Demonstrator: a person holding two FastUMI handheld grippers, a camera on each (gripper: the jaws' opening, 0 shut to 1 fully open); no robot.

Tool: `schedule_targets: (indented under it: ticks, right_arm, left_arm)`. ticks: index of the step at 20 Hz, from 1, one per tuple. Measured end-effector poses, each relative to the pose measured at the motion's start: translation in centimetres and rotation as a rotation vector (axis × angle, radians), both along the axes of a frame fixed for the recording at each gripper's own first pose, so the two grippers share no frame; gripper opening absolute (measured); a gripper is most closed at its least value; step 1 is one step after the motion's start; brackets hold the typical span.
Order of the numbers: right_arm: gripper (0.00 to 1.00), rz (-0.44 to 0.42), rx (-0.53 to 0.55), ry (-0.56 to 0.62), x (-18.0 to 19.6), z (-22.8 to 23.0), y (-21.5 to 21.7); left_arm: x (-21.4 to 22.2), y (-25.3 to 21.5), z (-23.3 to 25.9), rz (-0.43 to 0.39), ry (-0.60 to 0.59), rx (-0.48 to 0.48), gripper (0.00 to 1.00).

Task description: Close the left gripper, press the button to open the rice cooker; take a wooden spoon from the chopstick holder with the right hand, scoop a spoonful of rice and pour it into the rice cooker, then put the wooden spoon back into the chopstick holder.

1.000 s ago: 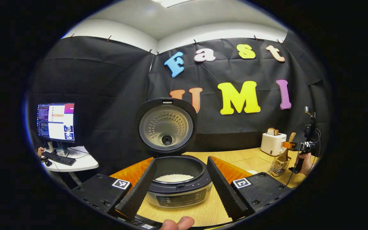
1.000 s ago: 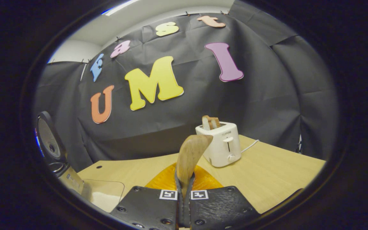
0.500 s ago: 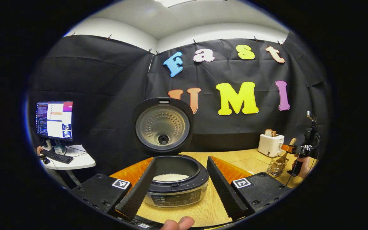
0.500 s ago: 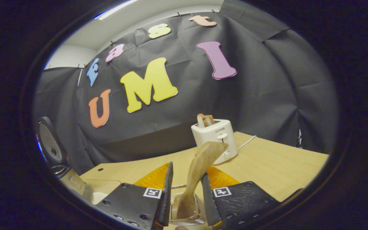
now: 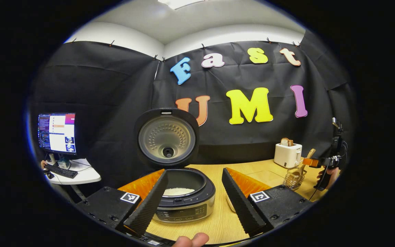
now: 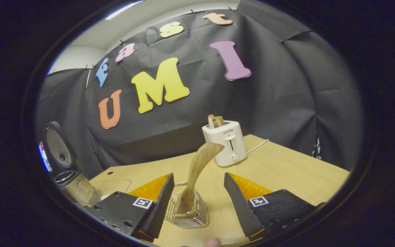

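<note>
Two claws gape: right claw (image 6: 195,202) frames curved wooden spoon (image 6: 197,171) in ribbed wire holder (image 6: 187,214).

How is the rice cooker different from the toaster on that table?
The rice cooker is round, dark and silver, with its lid raised and white rice inside; the toaster is a white box with bread sticking out of its top. In the left gripper view the rice cooker sits nearer than the toaster. Both stand on the wooden table.
</note>
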State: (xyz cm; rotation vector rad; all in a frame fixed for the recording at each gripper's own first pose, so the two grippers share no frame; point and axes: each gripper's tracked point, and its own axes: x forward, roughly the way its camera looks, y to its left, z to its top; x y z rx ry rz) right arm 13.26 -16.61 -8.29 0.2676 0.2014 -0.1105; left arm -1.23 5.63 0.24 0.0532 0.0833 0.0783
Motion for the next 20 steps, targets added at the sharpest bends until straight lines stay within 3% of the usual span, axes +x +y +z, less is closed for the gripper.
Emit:
schedule_targets:
  ticks: [3,4,5,8,9,10,11,17,20]
  right_arm:
    - [0.86,0.024,-0.052,-0.009,-2.4,1.2,0.5]
    - [0.8,0.033,-0.069,-0.023,-3.2,1.7,0.7]
    - [0.87,0.044,-0.086,-0.037,-4.0,2.5,1.0]
    - [0.85,0.074,-0.141,-0.101,-6.4,4.7,1.9]
    - [0.93,0.091,-0.154,-0.116,-7.0,5.3,2.4]
    - [0.89,0.123,-0.164,-0.123,-7.8,5.6,3.1]
    - [0.95,0.153,-0.172,-0.132,-8.5,5.9,3.9]
    - [0.95,0.224,-0.222,-0.19,-10.8,7.1,4.9]
    - [0.95,0.255,-0.215,-0.163,-10.9,6.0,4.9]
  left_arm:
    - [0.0,-0.7,0.7,0.0,0.002,-0.021,1.0]
    - [0.2,-1.0,1.3,-0.004,0.002,-0.022,1.0]
    - [0.2,-0.9,2.1,0.002,-0.003,-0.014,1.0]
    - [0.7,0.4,4.6,0.055,-0.033,0.013,1.0]
    - [0.8,0.8,5.4,0.078,-0.043,0.01,1.0]
    - [1.1,1.2,6.2,0.089,-0.054,0.006,1.0]
    - [1.5,1.0,7.0,0.085,-0.056,0.001,1.0]
    - [4.7,1.5,12.0,0.082,-0.063,0.055,1.0]
    - [7.5,1.4,15.9,0.065,-0.092,0.083,0.99]
